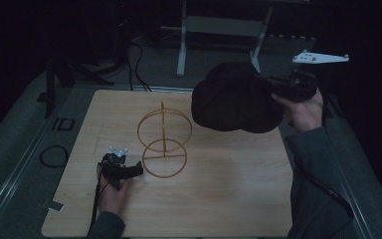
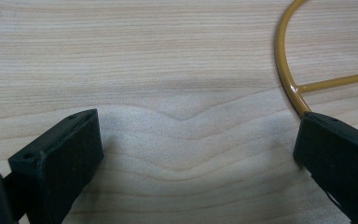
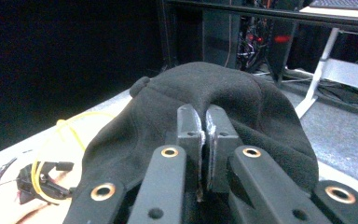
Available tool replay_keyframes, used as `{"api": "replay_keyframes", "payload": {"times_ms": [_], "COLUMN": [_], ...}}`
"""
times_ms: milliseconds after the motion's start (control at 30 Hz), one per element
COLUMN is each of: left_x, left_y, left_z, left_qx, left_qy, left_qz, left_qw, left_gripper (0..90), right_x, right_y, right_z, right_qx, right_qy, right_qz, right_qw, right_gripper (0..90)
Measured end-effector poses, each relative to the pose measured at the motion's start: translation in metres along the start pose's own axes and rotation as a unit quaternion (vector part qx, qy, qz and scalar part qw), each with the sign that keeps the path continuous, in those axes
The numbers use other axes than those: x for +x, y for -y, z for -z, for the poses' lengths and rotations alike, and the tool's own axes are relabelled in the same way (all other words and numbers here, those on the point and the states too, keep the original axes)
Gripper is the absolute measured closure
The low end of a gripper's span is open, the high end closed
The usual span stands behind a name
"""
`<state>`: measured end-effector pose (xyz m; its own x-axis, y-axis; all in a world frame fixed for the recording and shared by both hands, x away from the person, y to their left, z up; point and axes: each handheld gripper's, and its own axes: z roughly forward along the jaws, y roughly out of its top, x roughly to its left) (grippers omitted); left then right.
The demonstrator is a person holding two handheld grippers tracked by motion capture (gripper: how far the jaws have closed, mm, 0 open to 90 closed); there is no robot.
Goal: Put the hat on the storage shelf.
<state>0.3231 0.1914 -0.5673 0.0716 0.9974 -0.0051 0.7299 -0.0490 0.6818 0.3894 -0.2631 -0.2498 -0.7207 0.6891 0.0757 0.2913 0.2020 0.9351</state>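
Between the hat (image 1: 234, 99) and table (image 1: 229, 199), gold wire stand (image 1: 164, 137)

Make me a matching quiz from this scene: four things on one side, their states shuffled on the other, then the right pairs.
Things:
1. hat
2. wire stand
3. left gripper
4. right gripper

States:
A. open, low over the table
B. upright on the table
C. shut on dark fabric
D. held up in the air

Pairs: 1-D, 2-B, 3-A, 4-C
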Motion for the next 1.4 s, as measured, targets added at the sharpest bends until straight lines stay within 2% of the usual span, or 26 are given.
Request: {"api": "replay_keyframes", "payload": {"times_ms": [200, 333, 600, 1400], "left_x": [0.000, 0.000, 0.000, 0.000], "left_y": [0.000, 0.000, 0.000, 0.000], "left_z": [0.000, 0.000, 0.000, 0.000], "left_qx": [0.000, 0.000, -0.001, 0.000], "left_qy": [0.000, 0.000, 0.000, 0.000], "left_qz": [0.000, 0.000, 0.000, 0.001], "left_qw": [1.0000, 1.0000, 1.0000, 1.0000], "left_gripper": [0.8, 0.8, 0.8, 0.8], "right_x": [0.002, 0.008, 0.018, 0.036], "right_y": [-0.003, -0.004, -0.012, -0.021], "right_z": [-0.002, -0.005, -0.012, -0.030], "right_qx": [-0.009, -0.019, -0.028, -0.034], "right_qy": [-0.008, -0.022, -0.036, -0.063], "right_qz": [-0.005, -0.005, -0.002, 0.006], "right_qw": [0.9999, 0.9995, 0.9989, 0.9974], "right_gripper": [86.5, 86.5, 86.5, 86.5]}}
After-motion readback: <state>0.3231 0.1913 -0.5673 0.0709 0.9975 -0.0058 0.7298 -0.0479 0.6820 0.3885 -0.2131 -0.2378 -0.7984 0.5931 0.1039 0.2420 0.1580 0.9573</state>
